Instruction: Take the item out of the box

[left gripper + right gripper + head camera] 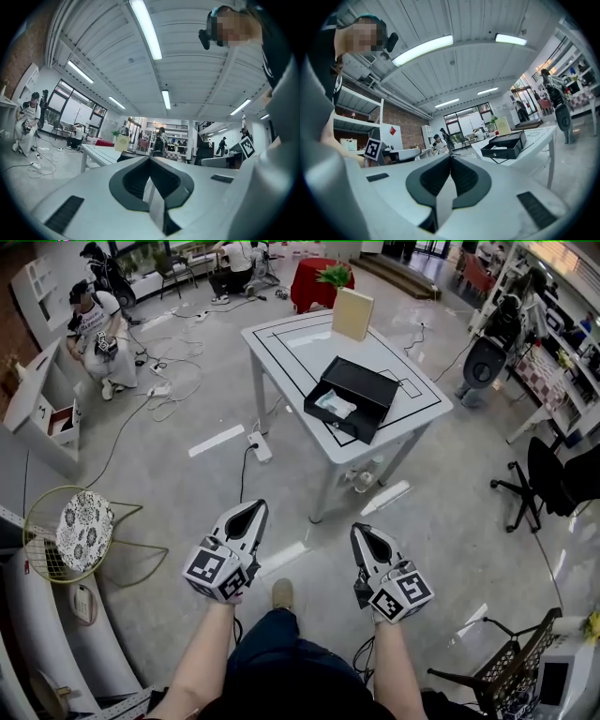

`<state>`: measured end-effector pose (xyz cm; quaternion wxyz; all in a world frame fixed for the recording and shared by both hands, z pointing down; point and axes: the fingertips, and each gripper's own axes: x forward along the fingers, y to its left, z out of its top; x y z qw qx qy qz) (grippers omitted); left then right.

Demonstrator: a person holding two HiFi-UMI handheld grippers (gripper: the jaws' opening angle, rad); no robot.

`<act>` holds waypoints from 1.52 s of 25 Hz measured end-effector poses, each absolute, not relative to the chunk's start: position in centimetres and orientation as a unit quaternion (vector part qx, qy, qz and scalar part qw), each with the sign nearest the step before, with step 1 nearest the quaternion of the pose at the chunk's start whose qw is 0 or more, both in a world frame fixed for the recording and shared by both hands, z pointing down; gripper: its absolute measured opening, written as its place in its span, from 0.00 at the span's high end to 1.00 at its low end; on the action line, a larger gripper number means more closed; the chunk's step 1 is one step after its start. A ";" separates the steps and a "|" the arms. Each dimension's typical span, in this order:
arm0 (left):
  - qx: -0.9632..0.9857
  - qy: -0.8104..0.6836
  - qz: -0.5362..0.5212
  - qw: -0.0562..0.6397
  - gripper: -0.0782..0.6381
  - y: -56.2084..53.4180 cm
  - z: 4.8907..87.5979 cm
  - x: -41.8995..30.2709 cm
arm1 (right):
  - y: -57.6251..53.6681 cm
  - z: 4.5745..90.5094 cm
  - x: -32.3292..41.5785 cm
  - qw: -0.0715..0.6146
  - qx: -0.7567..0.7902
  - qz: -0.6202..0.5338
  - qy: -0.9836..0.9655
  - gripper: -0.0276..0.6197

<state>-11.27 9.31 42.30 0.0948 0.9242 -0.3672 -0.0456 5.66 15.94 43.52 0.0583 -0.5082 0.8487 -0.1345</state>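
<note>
While both forearms are hanging low over the floor, the L gripper (pixel 251 510) and R gripper (pixel 362 532) are pointing fwd toward the table (pixel 281 357), well short of it. L gripper view: the jaws are pressing together at the tips w/ nothing btwn them. R gripper view: same, the jaws are meeting at the tips and gripping nothing.

The black box (pixel 361 382) is sitting open on the white table, toward the near-right corner. The item (pixel 335 405), a pale flat packet, is lying inside the box at its left end, w/ neither gripper touching it. R gripper view is also catching the box up on the tabletop, w/ the pale item showing over the rim.

A beige card (pixel 352 313) is standing upright at the table's far edge, behind the box. A power strip (pixel 260 446) is lying on the floor beside the table's left leg. A person (pixel 94 329) is crouching at far left.
</note>
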 end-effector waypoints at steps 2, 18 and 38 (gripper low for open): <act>0.926 -0.363 -0.044 0.093 0.87 7.8 42.2 -10.9 | 14.5 43.5 5.7 0.058 -0.509 -0.136 0.848 0.95; 0.940 -0.325 -0.040 0.097 0.87 -4.0 42.8 -8.4 | 4.0 43.6 6.9 0.053 -0.536 -0.137 0.831 0.95; 0.944 -0.308 -0.047 0.110 0.87 -11.5 43.4 -6.7 | -3.8 44.1 8.1 0.033 -0.538 -0.135 0.831 0.95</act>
